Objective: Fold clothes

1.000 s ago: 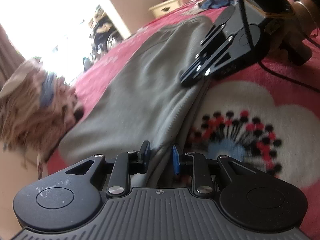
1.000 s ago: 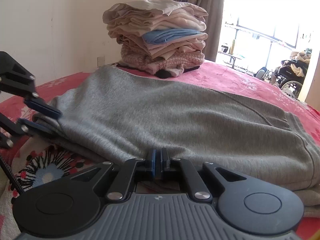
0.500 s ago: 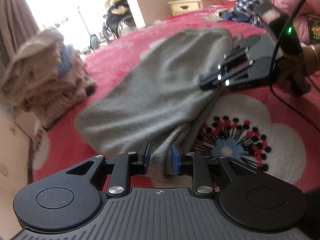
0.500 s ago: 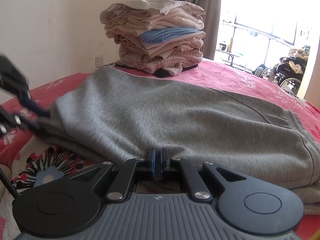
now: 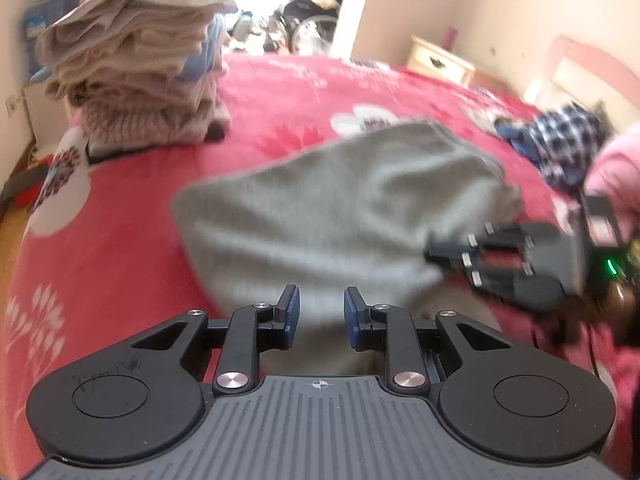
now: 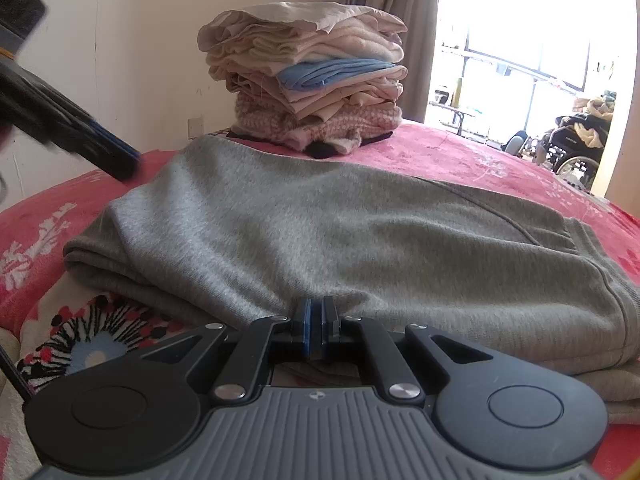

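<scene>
Comparing the current views with those from a second ago, a clear change is noted at the left gripper [image 5: 318,312]: its jaws, then straddling the edge of the grey garment [image 6: 340,236], are now spread apart with nothing between them, and the unit has been lifted and swung away, so that it is seen raised above the garment's far corner in the right wrist view. The right gripper [image 6: 315,330] has not moved; its blue pads are pressed together at the near edge of the garment, and a pinch of grey cloth appears to be held, though the contact itself is masked by the fingers.

The garment lies on the red floral bedspread [image 6: 460,156], doubled over in several layers, just in front of the stack of folded clothes [image 6: 308,80]. It is judged that one fold has been released on the left side and that the piece is near completion; a final fold or transfer to the stack is probably outstanding.

Several items cannot be verified. The left wrist view is heavily motion-blurred. The garment's lower layers and underside are hidden. A checked cloth [image 5: 560,144] at the far edge is indistinct, and the window area is overexposed.
</scene>
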`<state>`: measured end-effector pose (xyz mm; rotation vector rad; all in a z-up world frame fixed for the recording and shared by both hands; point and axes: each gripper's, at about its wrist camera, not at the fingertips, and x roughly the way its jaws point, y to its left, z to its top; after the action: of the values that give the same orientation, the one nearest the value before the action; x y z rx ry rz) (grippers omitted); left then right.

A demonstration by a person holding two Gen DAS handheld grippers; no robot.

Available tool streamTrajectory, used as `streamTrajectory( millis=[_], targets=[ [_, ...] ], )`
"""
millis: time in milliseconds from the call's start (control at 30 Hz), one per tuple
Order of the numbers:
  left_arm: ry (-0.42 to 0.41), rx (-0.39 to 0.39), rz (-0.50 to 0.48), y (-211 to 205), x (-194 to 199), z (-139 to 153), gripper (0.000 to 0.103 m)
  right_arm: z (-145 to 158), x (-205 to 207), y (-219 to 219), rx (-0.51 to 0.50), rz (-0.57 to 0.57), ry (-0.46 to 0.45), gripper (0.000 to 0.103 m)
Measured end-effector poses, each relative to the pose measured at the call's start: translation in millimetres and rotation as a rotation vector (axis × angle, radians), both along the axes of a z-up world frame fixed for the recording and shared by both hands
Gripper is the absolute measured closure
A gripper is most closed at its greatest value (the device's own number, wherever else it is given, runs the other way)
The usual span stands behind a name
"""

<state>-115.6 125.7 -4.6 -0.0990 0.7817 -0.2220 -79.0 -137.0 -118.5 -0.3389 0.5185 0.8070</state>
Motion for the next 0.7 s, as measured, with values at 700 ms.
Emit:
streamTrajectory(
  millis=[700],
  targets=[
    [0.009,0.195,0.015,-33.3,12.3,-55.0,0.076,11.0,58.4,-64.0,0.053,-0.278,0.025,0.096]
  ],
)
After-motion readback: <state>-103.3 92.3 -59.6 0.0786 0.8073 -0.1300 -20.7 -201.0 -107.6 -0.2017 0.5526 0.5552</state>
